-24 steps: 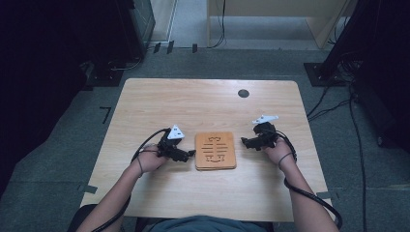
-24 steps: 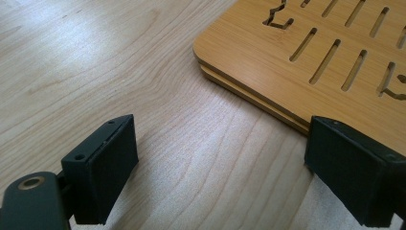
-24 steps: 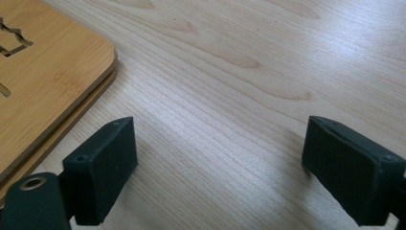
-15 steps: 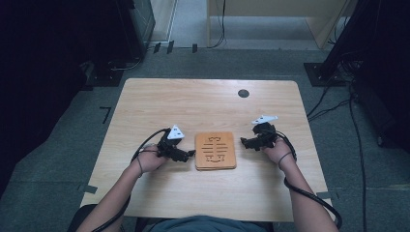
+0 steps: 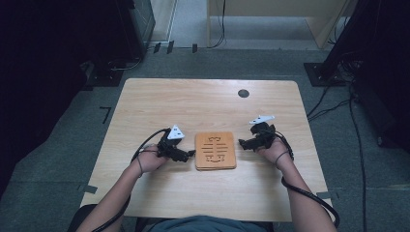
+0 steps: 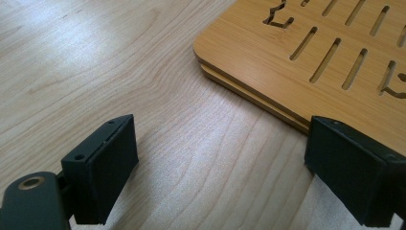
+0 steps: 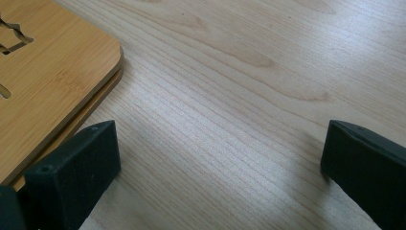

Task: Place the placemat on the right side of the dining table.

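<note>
High view — slotted board (image 5: 215, 151) between hand-held grippers.

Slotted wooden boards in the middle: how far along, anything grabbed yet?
Nothing looks done: the two stacked slotted wooden boards lie flat on the table. In hand: left gripper and right gripper flank the stack, jaws open, holding nothing. Left: any grasp, lift or separation, probably.

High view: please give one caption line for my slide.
Open left tongs and right tongs flank a slotted wooden board.
</note>
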Available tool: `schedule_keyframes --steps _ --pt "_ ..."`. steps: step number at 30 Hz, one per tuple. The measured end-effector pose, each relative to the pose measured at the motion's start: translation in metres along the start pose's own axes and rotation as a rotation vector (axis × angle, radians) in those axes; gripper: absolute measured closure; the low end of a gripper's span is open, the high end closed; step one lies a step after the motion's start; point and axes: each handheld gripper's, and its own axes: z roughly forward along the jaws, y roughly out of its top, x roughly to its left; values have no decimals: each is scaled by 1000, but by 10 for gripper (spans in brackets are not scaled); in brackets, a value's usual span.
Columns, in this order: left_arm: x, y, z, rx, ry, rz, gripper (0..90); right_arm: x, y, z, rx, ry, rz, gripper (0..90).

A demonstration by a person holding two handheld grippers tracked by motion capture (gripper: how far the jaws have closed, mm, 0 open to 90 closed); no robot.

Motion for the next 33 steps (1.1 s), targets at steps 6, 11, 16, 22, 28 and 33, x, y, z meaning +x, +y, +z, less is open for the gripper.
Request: schedule_keyframes --steps 6,11,16,22,28,33 --pt "0 0 0 -1 0 0 101 0 3 0 30 -2 -2 0" --pt "0 0 0 0 0 0 101 1 6 0 53 -9 5 0" --pt "0 0 0 0 0 1 101 2 10 0 93 -23 24 0" --pt "0 0 0 0 0 1 101 1 14 -2 123 -34 40 64" --pt "0 0 0 0 0 1 100 -2 16 -6 129 -37 59 146" --pt "0 0 0 0 0 1 100 -2 18 -9 117 -40 60 151"
